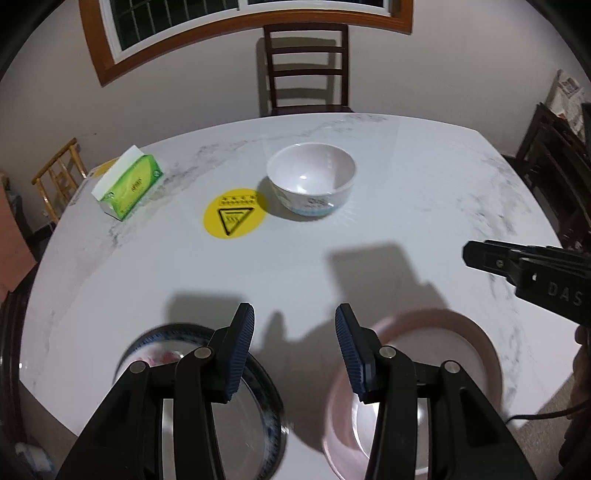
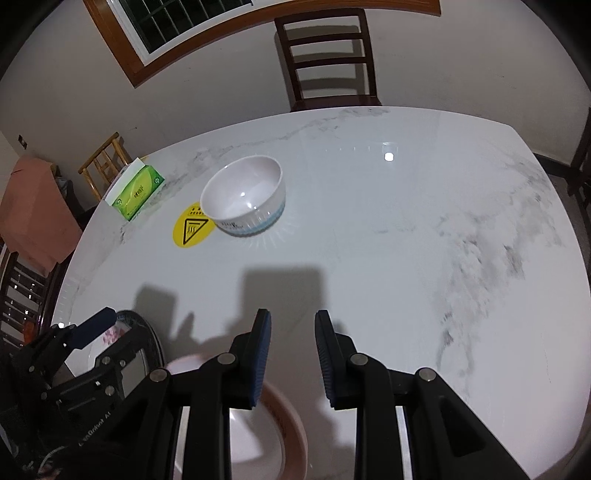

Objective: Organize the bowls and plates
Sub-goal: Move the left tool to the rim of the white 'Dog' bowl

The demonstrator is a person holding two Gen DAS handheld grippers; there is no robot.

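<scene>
A white round ceramic bowl with a pale blue pattern near its foot (image 1: 311, 182) stands upright and empty toward the far middle of the white, grey-veined marble-look table (image 1: 424, 206), just beside a round yellow sticker with a black warning triangle (image 1: 235, 213), whose edge it meets or slightly covers in the right wrist view. Farther left, near the table's rim, a green and white tissue box (image 1: 129, 182) lies well apart from the bowl. Nearer the camera, a round plate with a dark blue rim and a faint pink motif (image 1: 258, 373) lies under the left gripper (image 1: 294, 328), and a round plate with a pale pink rim (image 1: 461, 332) lies to its right, partly under the right gripper (image 2: 293, 332); the two plates are near one another but apart. The left gripper's blue ribbed pads stand apart with only bare table between them; the right gripper's pads stand closer, parted by a narrow gap, clamping nothing. Bare table lies between the grippers and the bowl, crossed only by their shadows. Beyond the far edge a dark wooden ladder-back chair (image 1: 306, 66) faces the table against a cream wall, with a wood-framed barred window (image 1: 236, 14) above and a light bamboo chair (image 1: 59, 173) at the left.
</scene>
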